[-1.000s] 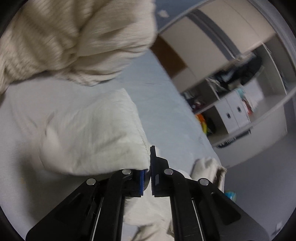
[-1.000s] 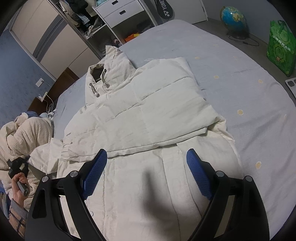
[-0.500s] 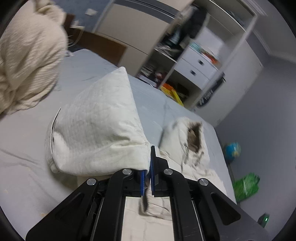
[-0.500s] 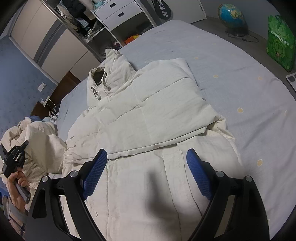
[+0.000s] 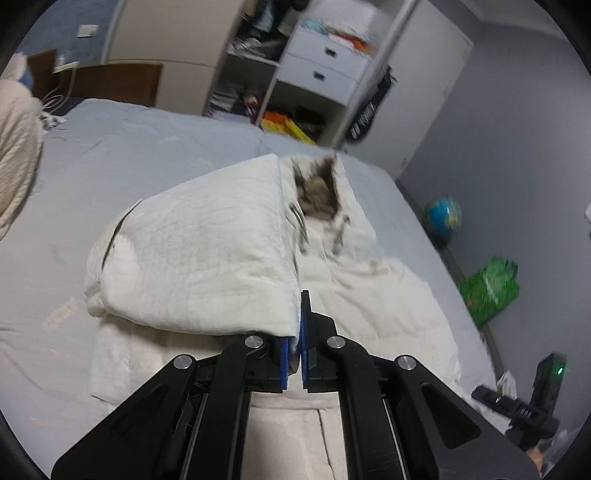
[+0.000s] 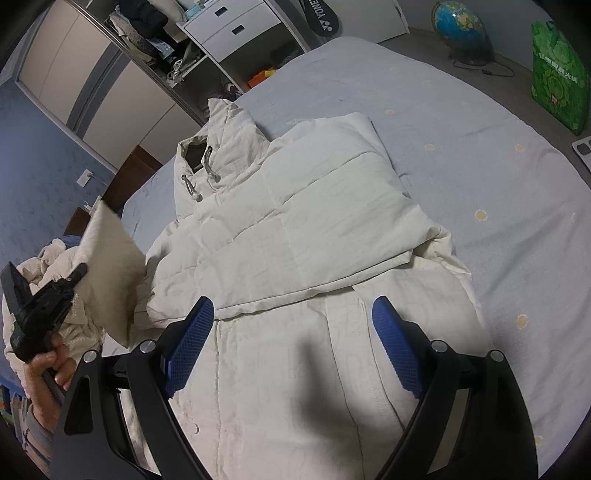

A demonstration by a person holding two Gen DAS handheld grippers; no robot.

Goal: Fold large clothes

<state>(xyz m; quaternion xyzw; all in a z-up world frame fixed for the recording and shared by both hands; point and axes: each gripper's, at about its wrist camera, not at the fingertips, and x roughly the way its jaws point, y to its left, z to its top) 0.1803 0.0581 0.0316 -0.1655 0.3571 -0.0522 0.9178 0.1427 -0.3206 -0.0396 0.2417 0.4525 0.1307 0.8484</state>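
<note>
Left claw (image 5: 298, 334) pinches the sleeve (image 5: 199, 254), so we can fold it over the jacket (image 6: 295, 236) lying on the bed (image 6: 480, 147); right claw (image 6: 291, 343) hovers wide open, empty.

Grey-sheeted bed (image 6: 461, 122), open wardrobe (image 5: 317, 70), globe (image 6: 460, 22) on floor.

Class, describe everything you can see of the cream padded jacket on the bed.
The cream jacket is quilted and puffy, lying front up on the grey-blue bed. Its hood has grey toggled drawcords. One sleeve is folded across the chest. The left gripper is shut on the other sleeve's edge, lifting it. The open right gripper hovers above the hem.
</note>
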